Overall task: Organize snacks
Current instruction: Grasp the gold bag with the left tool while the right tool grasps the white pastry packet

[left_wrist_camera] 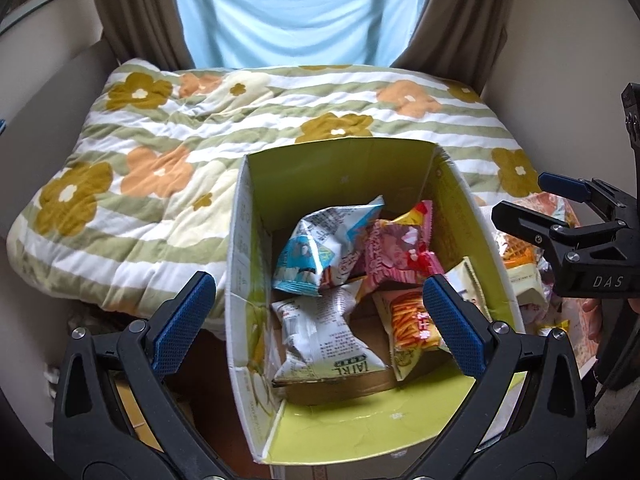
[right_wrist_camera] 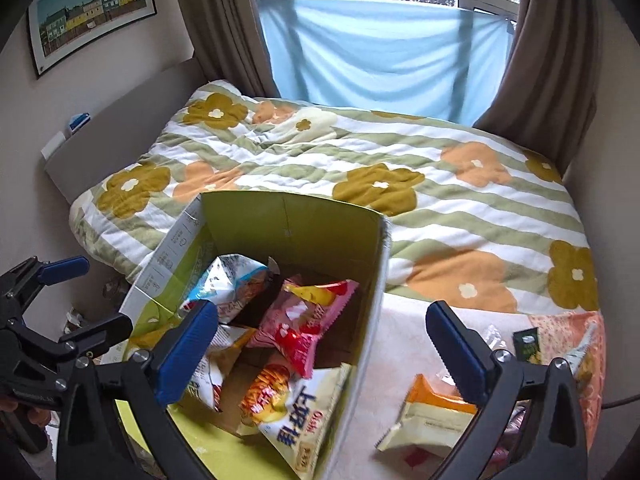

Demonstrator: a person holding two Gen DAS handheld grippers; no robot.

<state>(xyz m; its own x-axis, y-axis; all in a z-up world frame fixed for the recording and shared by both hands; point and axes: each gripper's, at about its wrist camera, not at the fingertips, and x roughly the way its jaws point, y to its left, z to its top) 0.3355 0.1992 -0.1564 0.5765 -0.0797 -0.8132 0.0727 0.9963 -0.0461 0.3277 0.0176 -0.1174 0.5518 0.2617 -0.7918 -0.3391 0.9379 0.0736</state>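
Left wrist: box (left_wrist_camera: pixel 240 264) w/ 5 snack packs (left_wrist_camera: pixel 328 248).

You have a bed (right_wrist_camera: pixel 460 216) as your work surface, covered by a quilt (left_wrist_camera: pixel 168 152) with green and white stripes and large mustard and orange flowers. The open cardboard box (left_wrist_camera: pixel 400 432) with the yellow-green lining stands at the bed's near edge, left of centre in the right wrist view, with snack packets inside. To the right of the box a pale cloth (right_wrist_camera: pixel 404 344) lies over the quilt, and loose packets rest on it: a cream and orange packet (right_wrist_camera: pixel 432 416) near you and a small dark green packet (right_wrist_camera: pixel 528 344) farther right. The far half of the quilt carries nothing.
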